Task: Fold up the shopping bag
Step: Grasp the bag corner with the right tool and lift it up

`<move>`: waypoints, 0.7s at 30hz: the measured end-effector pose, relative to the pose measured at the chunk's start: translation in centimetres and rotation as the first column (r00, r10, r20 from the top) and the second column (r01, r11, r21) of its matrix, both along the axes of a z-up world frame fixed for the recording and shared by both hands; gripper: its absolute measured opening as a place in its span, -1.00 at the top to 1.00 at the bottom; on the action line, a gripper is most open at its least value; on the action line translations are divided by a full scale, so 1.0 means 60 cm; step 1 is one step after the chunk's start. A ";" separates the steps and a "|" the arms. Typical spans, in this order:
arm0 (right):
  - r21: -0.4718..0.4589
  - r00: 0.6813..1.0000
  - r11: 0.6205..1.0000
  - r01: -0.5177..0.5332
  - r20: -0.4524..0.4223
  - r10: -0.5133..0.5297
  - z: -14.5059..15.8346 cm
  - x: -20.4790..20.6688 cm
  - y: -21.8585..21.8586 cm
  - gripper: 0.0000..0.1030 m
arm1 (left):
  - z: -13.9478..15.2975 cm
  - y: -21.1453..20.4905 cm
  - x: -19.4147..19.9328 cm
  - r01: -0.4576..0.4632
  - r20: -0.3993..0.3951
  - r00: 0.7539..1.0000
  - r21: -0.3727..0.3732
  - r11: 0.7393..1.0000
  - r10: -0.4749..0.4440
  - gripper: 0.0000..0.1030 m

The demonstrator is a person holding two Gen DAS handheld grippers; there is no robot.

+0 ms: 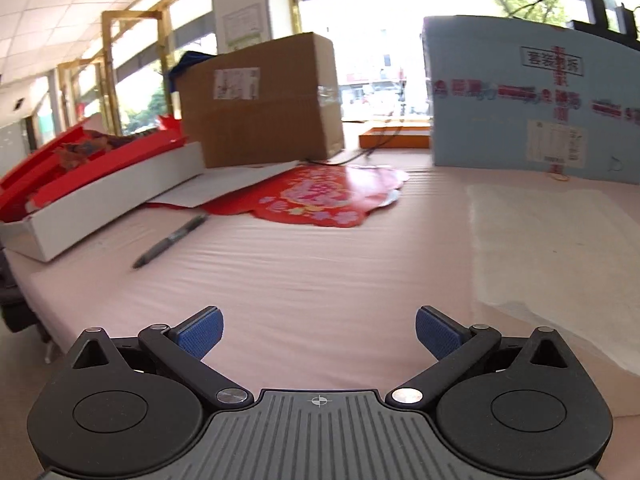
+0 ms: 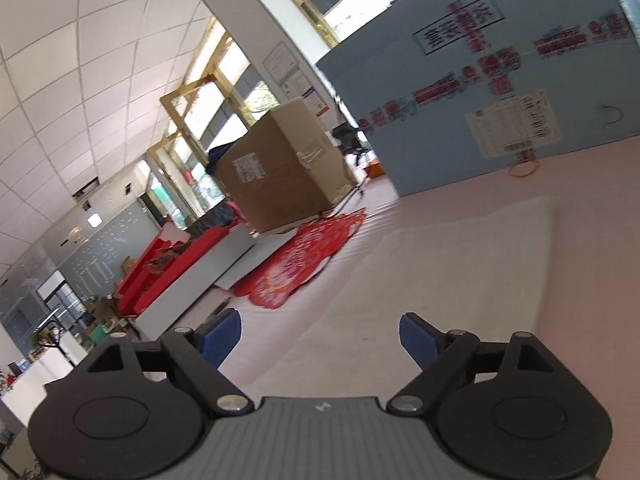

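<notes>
The shopping bag (image 1: 552, 256) is a thin, whitish translucent sheet lying flat on the pink table cloth, at the right in the left wrist view. In the right wrist view the bag (image 2: 460, 272) spreads out straight ahead. My left gripper (image 1: 319, 334) is open and empty, above bare cloth to the left of the bag. My right gripper (image 2: 320, 340) is open and empty, tilted, above the bag's near left edge. Neither gripper touches the bag.
A brown cardboard box (image 1: 260, 104) and a light blue box (image 1: 532, 100) stand at the back. A red paper cut-out (image 1: 320, 196), a pen (image 1: 170, 242) and a white tray of red items (image 1: 96, 184) lie left. A rubber band (image 2: 524, 169) lies by the blue box.
</notes>
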State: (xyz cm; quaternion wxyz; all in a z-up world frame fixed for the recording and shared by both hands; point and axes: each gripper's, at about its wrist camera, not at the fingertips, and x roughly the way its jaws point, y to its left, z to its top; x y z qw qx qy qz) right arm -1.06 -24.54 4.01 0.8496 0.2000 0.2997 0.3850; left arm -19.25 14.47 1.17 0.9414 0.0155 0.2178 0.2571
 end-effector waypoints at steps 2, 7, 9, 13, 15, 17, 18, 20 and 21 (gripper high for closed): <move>-0.042 0.996 0.996 0.082 -0.014 -0.083 -0.006 0.020 -0.034 -0.71 | 0.017 -0.008 -0.011 0.011 0.058 0.998 0.023 1.000 -0.013 -1.00; -0.027 0.981 0.990 0.138 -0.136 -0.140 -0.030 0.092 -0.062 -0.66 | 0.032 -0.086 0.006 0.323 0.136 0.939 -0.039 0.946 -0.315 -1.00; -0.016 0.970 0.988 0.154 -0.189 -0.154 -0.039 0.122 -0.070 -0.61 | 0.017 -0.128 0.031 0.444 0.069 0.895 -0.051 0.895 -0.440 -1.00; 0.018 0.948 0.984 0.177 -0.271 -0.165 -0.065 0.185 -0.074 -0.56 | -0.023 -0.187 0.055 0.490 -0.106 0.869 0.068 0.869 -0.482 -1.00; 0.036 0.944 0.988 0.150 -0.304 -0.132 -0.077 0.218 -0.062 -0.59 | -0.032 -0.191 0.054 0.487 -0.104 0.872 0.087 0.869 -0.478 -1.00; 0.083 0.931 0.988 0.132 -0.352 -0.095 -0.079 0.240 -0.057 -0.63 | -0.033 -0.181 0.058 0.480 -0.092 0.875 0.044 0.876 -0.475 -1.00; 0.113 0.920 0.986 0.126 -0.384 -0.073 -0.082 0.251 -0.054 -0.66 | -0.034 -0.175 0.061 0.476 -0.086 0.877 0.014 0.879 -0.474 -1.00; 0.173 0.895 0.978 0.116 -0.445 -0.028 -0.088 0.273 -0.050 -0.65 | -0.035 -0.169 0.063 0.471 -0.078 0.879 -0.017 0.882 -0.471 -1.00; 0.197 0.886 0.975 0.107 -0.464 -0.004 -0.089 0.281 -0.045 -0.64 | -0.035 -0.168 0.062 0.470 -0.077 0.879 -0.020 0.882 -0.470 -1.00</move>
